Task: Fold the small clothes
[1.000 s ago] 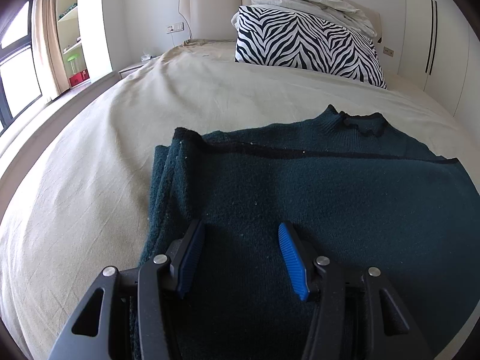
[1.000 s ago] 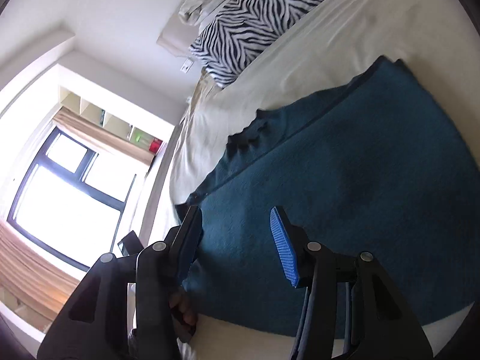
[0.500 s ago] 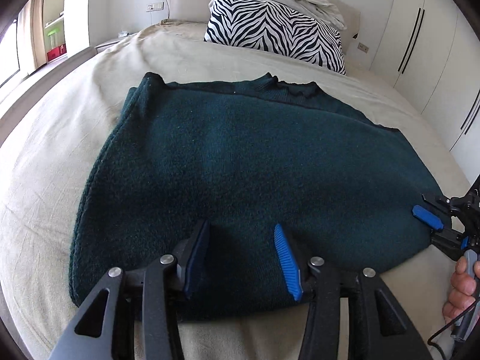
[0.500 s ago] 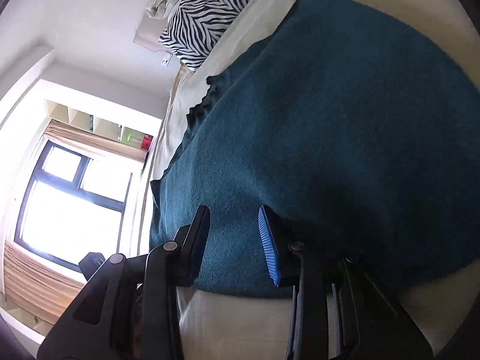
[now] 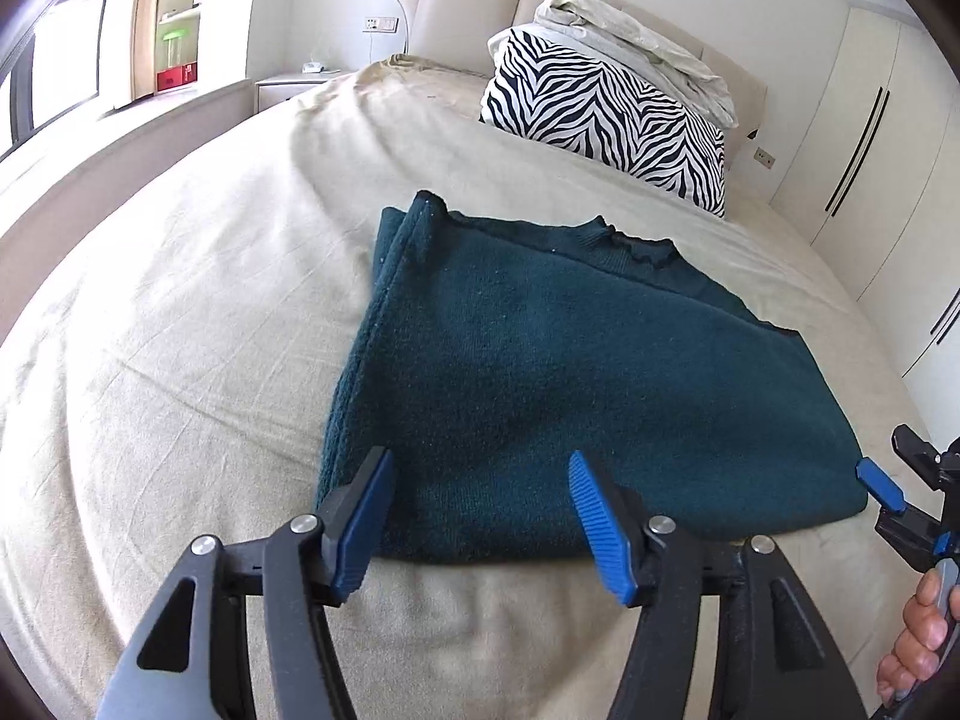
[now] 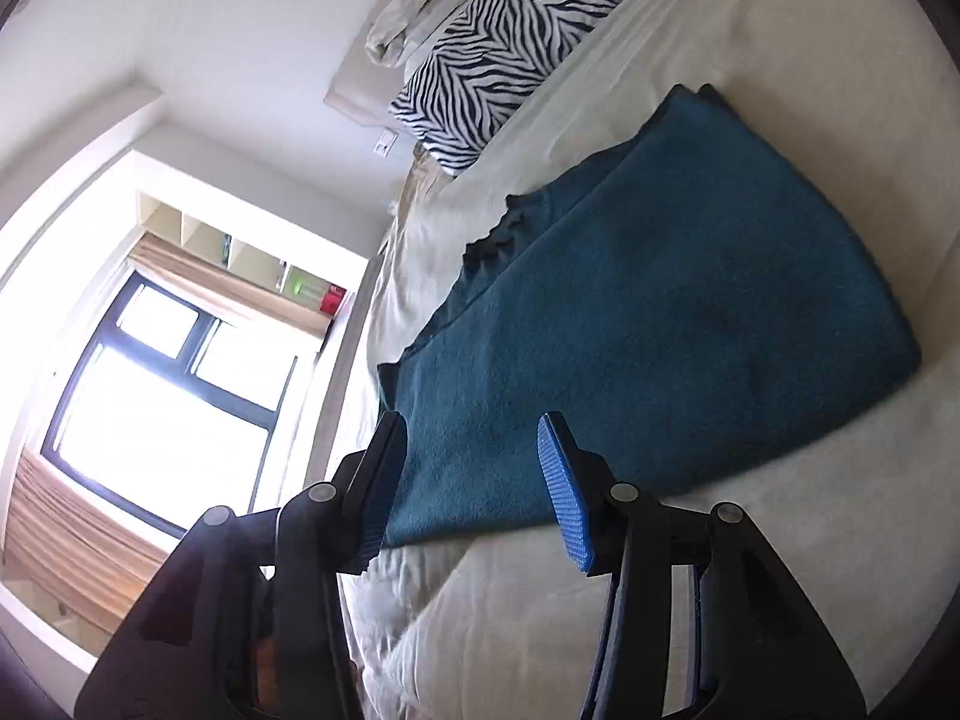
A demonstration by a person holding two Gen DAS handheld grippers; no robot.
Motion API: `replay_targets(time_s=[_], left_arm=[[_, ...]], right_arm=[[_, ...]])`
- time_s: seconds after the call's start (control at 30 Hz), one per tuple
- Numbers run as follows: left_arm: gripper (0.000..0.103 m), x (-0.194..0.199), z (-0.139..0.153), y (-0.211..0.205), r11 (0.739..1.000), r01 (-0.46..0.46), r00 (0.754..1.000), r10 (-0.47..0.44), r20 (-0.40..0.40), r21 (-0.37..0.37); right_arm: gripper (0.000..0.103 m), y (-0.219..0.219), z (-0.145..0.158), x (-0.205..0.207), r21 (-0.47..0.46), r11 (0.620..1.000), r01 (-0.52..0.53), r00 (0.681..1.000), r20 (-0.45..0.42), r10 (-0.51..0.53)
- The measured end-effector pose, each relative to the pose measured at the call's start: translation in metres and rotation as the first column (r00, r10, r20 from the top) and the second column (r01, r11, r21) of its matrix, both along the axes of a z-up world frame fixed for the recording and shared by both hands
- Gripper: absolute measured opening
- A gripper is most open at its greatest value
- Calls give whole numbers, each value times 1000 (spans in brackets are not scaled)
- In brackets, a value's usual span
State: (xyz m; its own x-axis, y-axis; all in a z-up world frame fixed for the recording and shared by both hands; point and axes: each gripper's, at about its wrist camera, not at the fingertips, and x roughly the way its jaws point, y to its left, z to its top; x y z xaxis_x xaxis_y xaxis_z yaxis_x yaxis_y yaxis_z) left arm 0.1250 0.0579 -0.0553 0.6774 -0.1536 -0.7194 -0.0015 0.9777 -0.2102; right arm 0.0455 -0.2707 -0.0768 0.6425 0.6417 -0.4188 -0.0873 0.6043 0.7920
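Observation:
A dark teal knit sweater (image 5: pixel 570 372) lies flat and folded on the beige bed sheet (image 5: pixel 180 330), collar toward the headboard; it also shows in the right wrist view (image 6: pixel 660 312). My left gripper (image 5: pixel 480 516) is open and empty, just above the sweater's near hem. My right gripper (image 6: pixel 474 480) is open and empty, at the sweater's near corner. The right gripper also shows at the right edge of the left wrist view (image 5: pixel 888 492), beside the sweater's right corner, with the hand that holds it.
A zebra-print pillow (image 5: pixel 612 114) with a crumpled pale blanket (image 5: pixel 636 42) on it stands by the headboard. White wardrobe doors (image 5: pixel 870 120) line the right side. A window (image 6: pixel 162 390) and shelves are on the left side of the bed.
Both grippers have drawn back toward the near edge of the bed and stand wider open. The sweater lies further from both cameras, unmoved on the sheet.

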Motion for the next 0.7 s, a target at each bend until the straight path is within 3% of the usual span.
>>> replay_targets(time_s=[0.1,0.17,0.27,0.33,0.5,0.53,0.6,0.7], left_arm=[[63,16,-13,1,999,3,999,-2,-34,32],[62,26,-33,12,1000,-6,995,7,-102,9],[59,20,-45,18,999,31,997,-30,-66,18],[59,15,-46,14,998,42,998,-39,-55,55],[60,4,-40,10,998,9,999,-6,-53,60],[60,1,-37,8,998,4,999,-1,-54,58],[64,-7,-33,4,999,5,999,-3,-51,37],[66,-15,-31,-2,1000,7,998,-8,-54,-9]], right_arm=[[45,25,-27,9,12,999,-50,996,-74,51],[45,12,-54,7,18,1000,0,989,-149,3],[35,-30,-78,-4,111,990,85,986,-153,-68],[35,-60,-77,-14,116,979,167,978,-144,-150],[40,-129,-61,-54,117,926,359,929,-143,-342],[49,-139,-55,-62,113,914,389,918,-132,-375],[58,-153,-43,-84,101,899,426,903,-102,-417],[59,-166,-34,-107,90,897,433,901,-87,-426]])
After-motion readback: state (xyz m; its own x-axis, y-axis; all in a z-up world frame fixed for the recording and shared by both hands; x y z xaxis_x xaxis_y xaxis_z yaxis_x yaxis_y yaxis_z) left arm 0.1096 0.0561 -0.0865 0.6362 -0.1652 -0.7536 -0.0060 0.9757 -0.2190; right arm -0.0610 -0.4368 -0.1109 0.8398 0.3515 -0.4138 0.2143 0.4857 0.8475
